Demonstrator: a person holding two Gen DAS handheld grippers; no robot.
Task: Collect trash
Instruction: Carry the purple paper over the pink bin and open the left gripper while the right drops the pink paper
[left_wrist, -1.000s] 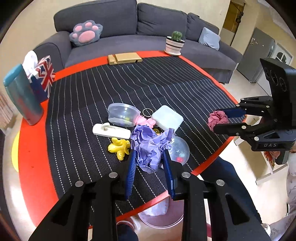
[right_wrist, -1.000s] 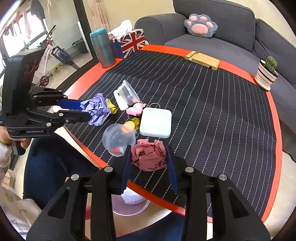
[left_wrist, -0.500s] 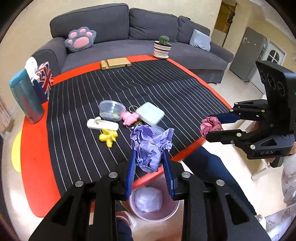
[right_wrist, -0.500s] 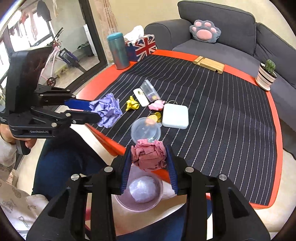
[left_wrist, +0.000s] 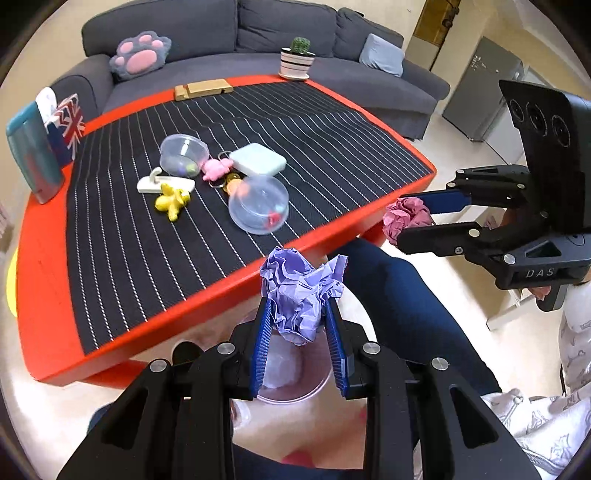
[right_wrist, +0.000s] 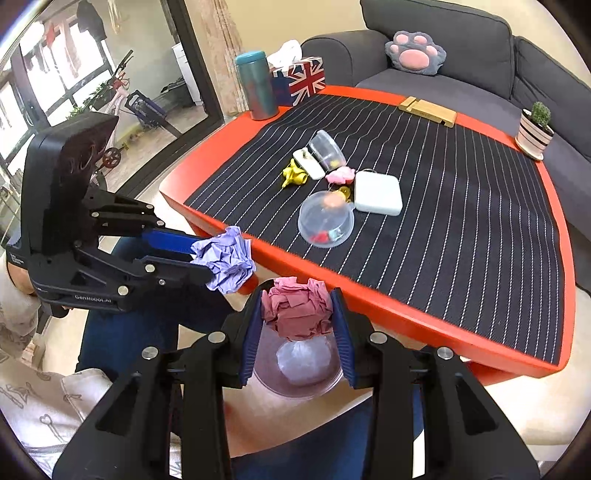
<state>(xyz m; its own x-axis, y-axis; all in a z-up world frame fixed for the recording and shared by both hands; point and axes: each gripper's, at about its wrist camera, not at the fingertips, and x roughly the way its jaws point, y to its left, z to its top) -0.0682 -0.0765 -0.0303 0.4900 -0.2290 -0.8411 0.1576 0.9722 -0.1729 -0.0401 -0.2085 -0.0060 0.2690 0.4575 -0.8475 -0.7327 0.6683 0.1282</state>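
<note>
Now carry-to-bin step: left gripper (left_wrist: 301, 332) clamps purple paper wad (left_wrist: 301, 295), right gripper (right_wrist: 297, 328) clamps pink paper wad (right_wrist: 297, 308), both hanging above bin (right_wrist: 325, 384) beside table (right_wrist: 406, 317). Next: release each over bin mouth.

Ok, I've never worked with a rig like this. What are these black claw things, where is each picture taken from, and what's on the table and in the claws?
There is no robot arm: a person holds a two-finger gripper in each hand, and each gripper carries a camera looking forward along its fingers. That makes two views, one per hand, and each also catches the other gripper from the side.

The left gripper is shut on a crumpled purple paper ball. The right gripper is shut on a crumpled pink paper ball. Both are off the red table, above a clear bin on the floor with something pale already in it.

On the table's striped mat lie two clear plastic domes, a pale blue case, a yellow toy, a pink charm and a white hook.
</note>
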